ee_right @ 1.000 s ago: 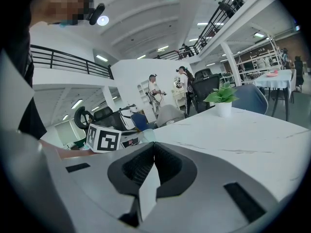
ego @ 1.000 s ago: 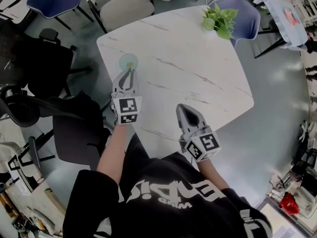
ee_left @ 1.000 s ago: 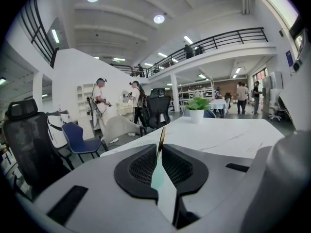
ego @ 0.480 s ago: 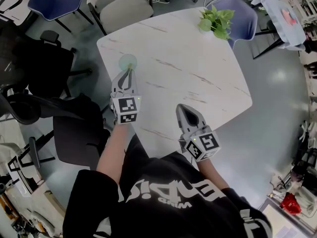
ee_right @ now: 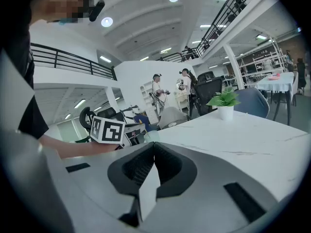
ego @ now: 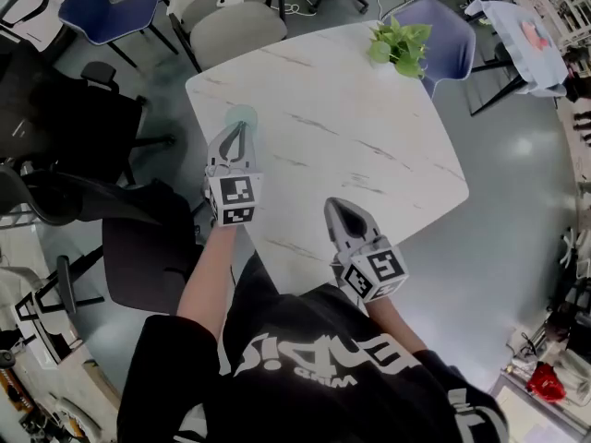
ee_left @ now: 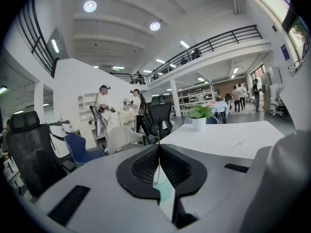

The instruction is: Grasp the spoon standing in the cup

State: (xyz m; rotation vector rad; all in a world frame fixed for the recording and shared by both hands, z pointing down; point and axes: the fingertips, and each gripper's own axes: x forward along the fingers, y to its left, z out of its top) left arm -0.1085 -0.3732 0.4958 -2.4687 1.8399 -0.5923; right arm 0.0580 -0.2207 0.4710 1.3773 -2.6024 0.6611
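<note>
Room, head view: open office floor with chairs (ego: 235, 26) set round a white marbled worktop (ego: 360, 127); a potted plant (ego: 399, 42) stands at its far corner.
Left side, head view: the left gripper (ego: 238, 132) reaches in over the worktop's left edge, its tips at the pale green cup (ego: 242, 115).
Right side, head view: the right gripper (ego: 338, 207) sits over the near edge, well apart from the cup.
Left gripper view: the jaws have just been closing and meet at the tips, clenched on the thin handle of the spoon (ee_left: 158, 154). The handle stands upright between the pads, and the cup shows just below them.
Right gripper view: jaws drawn together, nothing between them; the cup stands beyond and to the left, beside the left gripper's marker cube.
</note>
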